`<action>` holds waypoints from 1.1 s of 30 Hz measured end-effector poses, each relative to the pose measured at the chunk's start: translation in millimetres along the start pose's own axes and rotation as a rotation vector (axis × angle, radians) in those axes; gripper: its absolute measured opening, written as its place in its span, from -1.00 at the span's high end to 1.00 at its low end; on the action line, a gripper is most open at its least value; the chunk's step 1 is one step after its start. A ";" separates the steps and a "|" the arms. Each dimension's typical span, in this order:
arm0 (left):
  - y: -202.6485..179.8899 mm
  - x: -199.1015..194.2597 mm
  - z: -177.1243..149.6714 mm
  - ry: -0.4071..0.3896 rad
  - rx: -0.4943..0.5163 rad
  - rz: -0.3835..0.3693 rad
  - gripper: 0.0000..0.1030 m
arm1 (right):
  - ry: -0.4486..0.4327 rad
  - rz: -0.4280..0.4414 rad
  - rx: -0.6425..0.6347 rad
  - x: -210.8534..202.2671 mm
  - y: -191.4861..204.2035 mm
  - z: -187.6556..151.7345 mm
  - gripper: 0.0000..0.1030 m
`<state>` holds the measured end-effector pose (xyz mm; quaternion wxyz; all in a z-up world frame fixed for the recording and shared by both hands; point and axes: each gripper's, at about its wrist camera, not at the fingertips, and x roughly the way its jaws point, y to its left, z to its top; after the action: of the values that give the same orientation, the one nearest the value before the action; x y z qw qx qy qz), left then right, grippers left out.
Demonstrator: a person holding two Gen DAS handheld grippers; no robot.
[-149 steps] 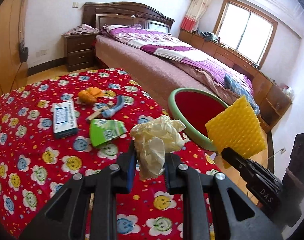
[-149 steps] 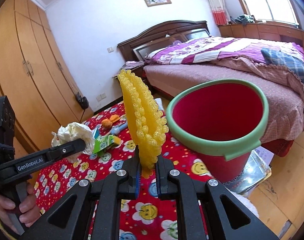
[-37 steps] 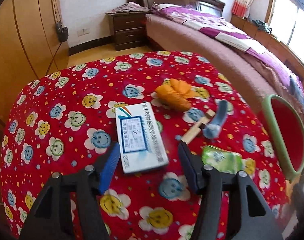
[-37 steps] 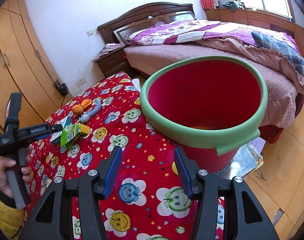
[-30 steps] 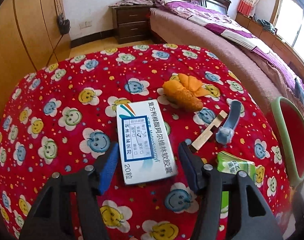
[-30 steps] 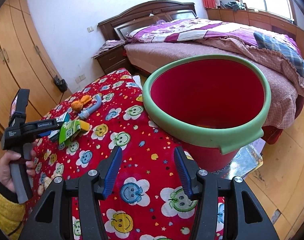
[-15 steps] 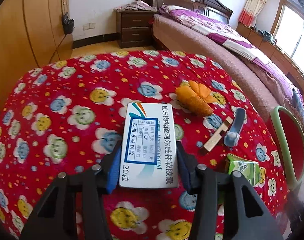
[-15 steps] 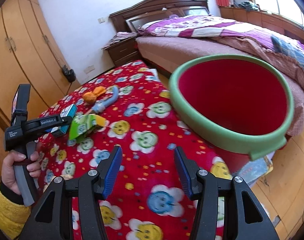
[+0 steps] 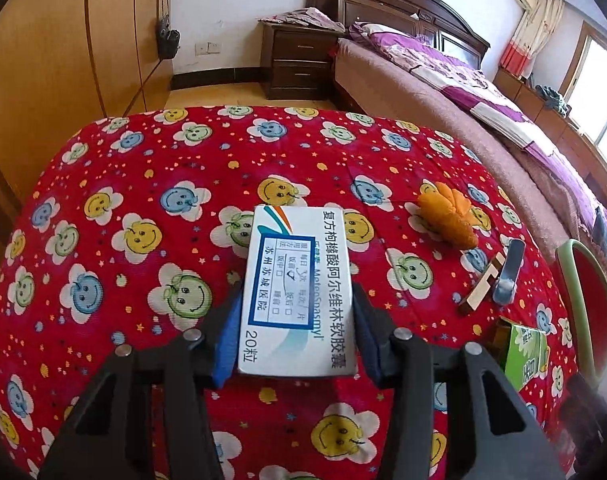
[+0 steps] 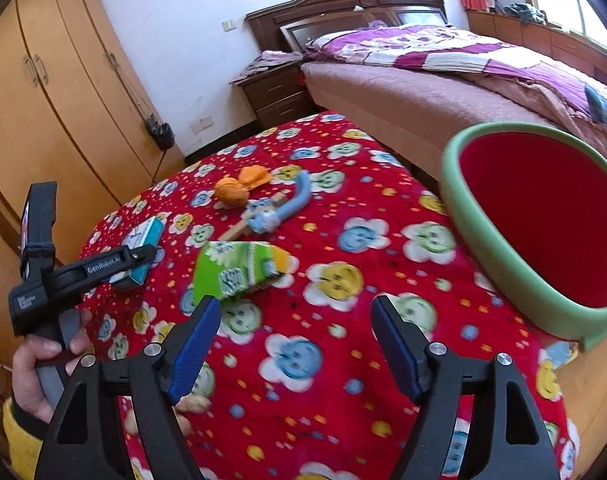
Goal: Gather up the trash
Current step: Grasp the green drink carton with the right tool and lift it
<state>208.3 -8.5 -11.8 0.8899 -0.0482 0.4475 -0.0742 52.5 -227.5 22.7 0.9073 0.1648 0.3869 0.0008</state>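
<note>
My left gripper (image 9: 295, 320) is shut on a white and blue medicine box (image 9: 295, 288), its pads pressed on both long sides, just above the red smiley tablecloth (image 9: 143, 184). In the right wrist view the left gripper (image 10: 143, 258) and the box (image 10: 141, 240) show at the left. My right gripper (image 10: 295, 332) is open and empty, just short of a green carton (image 10: 239, 270). The red bin with a green rim (image 10: 535, 224) stands to the right.
An orange peel (image 9: 447, 216), a blue tube (image 9: 507, 272) and a wooden stick (image 9: 481, 284) lie on the cloth to the right. The green carton (image 9: 523, 348) lies near the bin rim (image 9: 583, 292). A bed (image 10: 443, 84), nightstand (image 9: 299, 60) and wardrobe (image 10: 63, 80) stand behind.
My left gripper came down over the medicine box and closed on it. My right gripper, having earlier dropped the yellow sheet, swung left from the bin toward the green carton.
</note>
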 end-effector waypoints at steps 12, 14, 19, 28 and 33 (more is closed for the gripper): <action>-9.3 4.3 -4.7 -0.014 0.013 -0.018 0.01 | 0.036 -0.046 -0.078 38.2 40.3 7.4 -0.55; -8.4 2.1 -7.4 -0.015 0.011 -0.024 0.01 | 0.044 -0.062 -0.092 47.0 44.3 8.1 -0.55; -5.7 2.2 -7.8 -0.017 -0.006 -0.033 0.01 | 0.057 -0.116 -0.115 59.9 48.6 10.6 -0.55; -6.6 1.0 -9.8 -0.023 0.009 -0.032 0.01 | 0.023 -0.089 -0.113 46.6 43.3 8.6 -0.33; -11.4 -1.6 -11.2 -0.028 0.015 -0.043 0.01 | -0.007 -0.065 -0.088 29.1 34.5 4.8 -0.33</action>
<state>197.4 -19.6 -15.4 0.8946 -0.0522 0.4333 -0.0959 80.6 -192.6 15.7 0.9146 0.1121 0.3882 -0.0123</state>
